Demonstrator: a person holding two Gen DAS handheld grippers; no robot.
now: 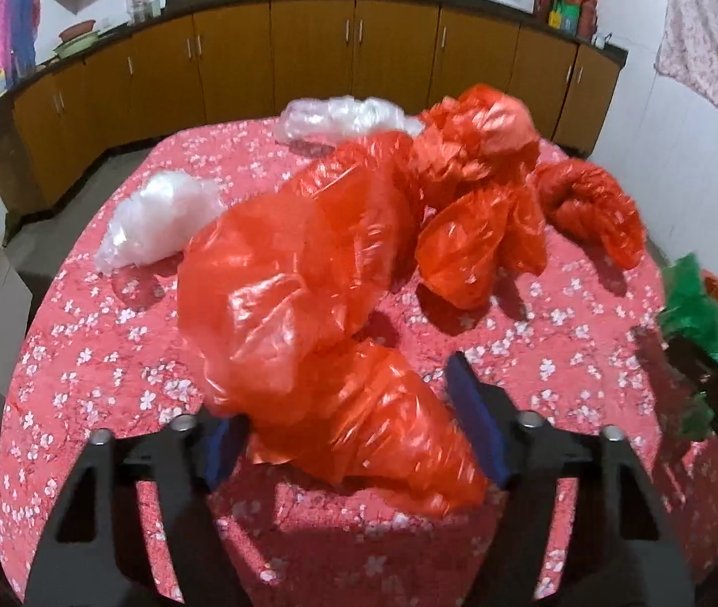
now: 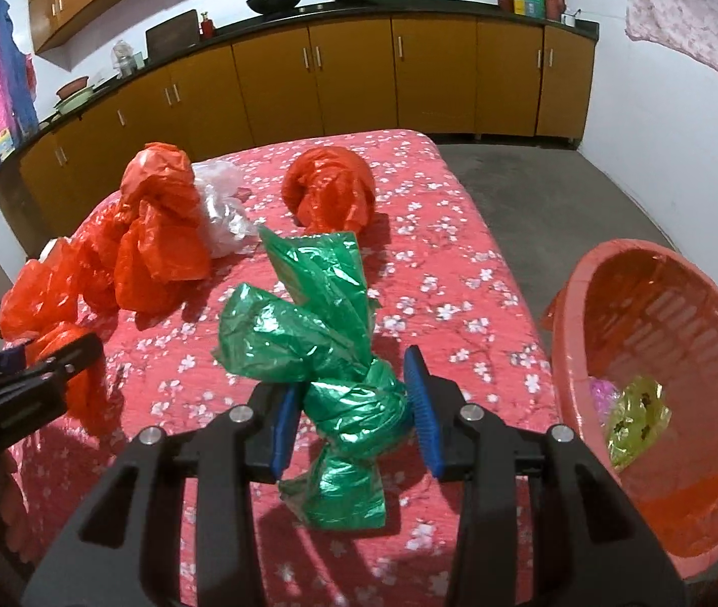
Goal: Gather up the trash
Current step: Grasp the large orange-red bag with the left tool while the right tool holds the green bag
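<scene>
At least three orange plastic bags are counted on the worktop [image 1: 80,379]: one [image 1: 283,273], a second [image 1: 475,167] and a third [image 1: 591,202]. Two clear plastic bags are seen, one nearer [image 1: 156,222] and one farther [image 1: 343,114]. One green plastic bag [image 2: 308,323] is counted. One pink basket [image 2: 662,273] is present, with two crumpled scraps [image 2: 637,420] in it. Two tools are counted: the left tool [image 1: 348,389] and the right tool [image 2: 351,374].

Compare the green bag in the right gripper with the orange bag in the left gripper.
The green bag is knotted and compact; the orange bag is looser and much bulkier. The right gripper pinches green at its knot; the left gripper closes around orange's end. Both are crinkled thin plastic.
</scene>
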